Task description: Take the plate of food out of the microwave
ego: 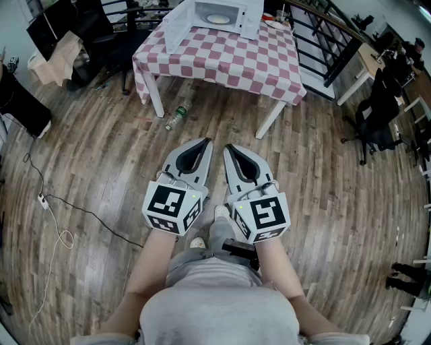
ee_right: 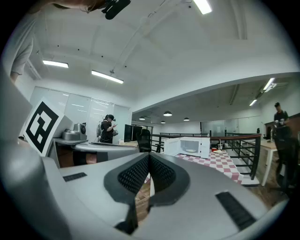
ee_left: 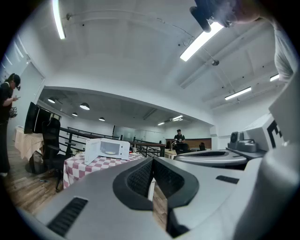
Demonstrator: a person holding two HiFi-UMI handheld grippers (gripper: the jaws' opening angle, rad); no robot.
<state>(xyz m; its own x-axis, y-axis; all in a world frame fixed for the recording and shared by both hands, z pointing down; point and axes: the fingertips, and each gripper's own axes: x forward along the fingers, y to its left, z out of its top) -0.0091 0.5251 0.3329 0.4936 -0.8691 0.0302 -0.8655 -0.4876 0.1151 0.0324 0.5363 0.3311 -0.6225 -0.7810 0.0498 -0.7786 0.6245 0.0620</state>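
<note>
Fingers (ee_left: 137, 178) on the left gripper (ego: 205, 141) and the right gripper (ego: 229, 146) are closed together on nothing, level and well short of the desk (ego: 222, 64). The plate (ego: 217, 19) of food sits inside the microwave (ego: 250, 19), whose door (ego: 176, 27) hangs open. Best to step close, part the fingers before reaching in, and take the plate's near rim flat.

Checkered tabletop (ego: 229, 60) stands well ahead of the left claw (ego: 204, 143), microwave (ego: 215, 17) on its far side, door open. Wooden floor (ego: 101, 168): bottle (ego: 176, 117) lying between claw and tabletop, slightly left.
</note>
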